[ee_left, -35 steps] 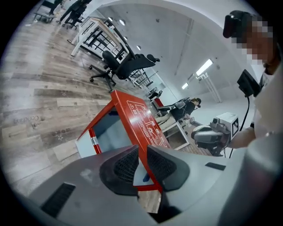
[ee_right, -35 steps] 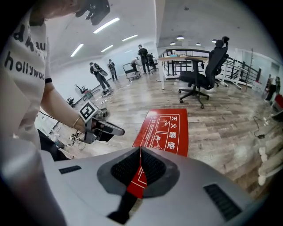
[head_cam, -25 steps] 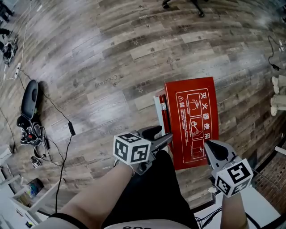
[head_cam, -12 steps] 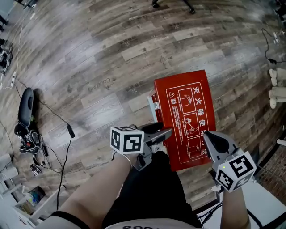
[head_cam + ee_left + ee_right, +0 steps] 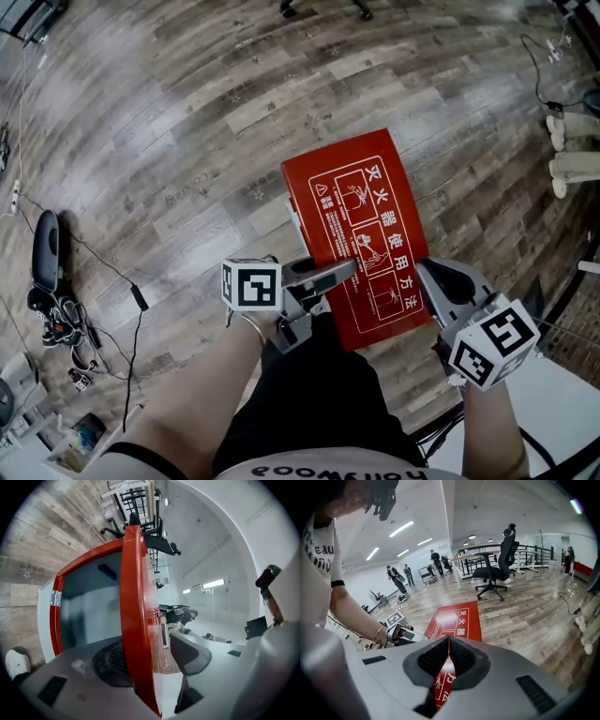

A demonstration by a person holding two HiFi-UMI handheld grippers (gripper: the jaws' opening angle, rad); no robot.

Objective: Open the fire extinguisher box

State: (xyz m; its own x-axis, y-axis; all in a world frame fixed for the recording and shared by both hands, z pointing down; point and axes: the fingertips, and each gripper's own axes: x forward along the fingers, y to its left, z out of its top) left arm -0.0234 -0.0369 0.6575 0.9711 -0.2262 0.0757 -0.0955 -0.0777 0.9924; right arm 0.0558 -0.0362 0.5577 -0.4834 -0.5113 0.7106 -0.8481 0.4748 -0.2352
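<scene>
The fire extinguisher box lies on the wood floor. Its red lid (image 5: 361,234) with white printed instructions is raised at my side. My left gripper (image 5: 319,286) is open and straddles the lid's left edge. In the left gripper view the red lid edge (image 5: 133,597) runs between the jaws of that gripper (image 5: 154,653), against the left pad, and the grey inside of the box (image 5: 89,616) shows behind. My right gripper (image 5: 436,281) is shut and empty at the lid's near right corner. In the right gripper view it (image 5: 449,656) hovers over the lid (image 5: 457,618).
Cables and a black object (image 5: 42,253) lie on the floor at far left. White posts (image 5: 572,150) stand at the right edge. An office chair (image 5: 499,564) and several people (image 5: 398,581) are farther off. My legs (image 5: 319,394) are just behind the box.
In the head view the red lid has shifted left and turned, with the left gripper staying at its left edge. The right gripper has kept its place by the near right corner.
</scene>
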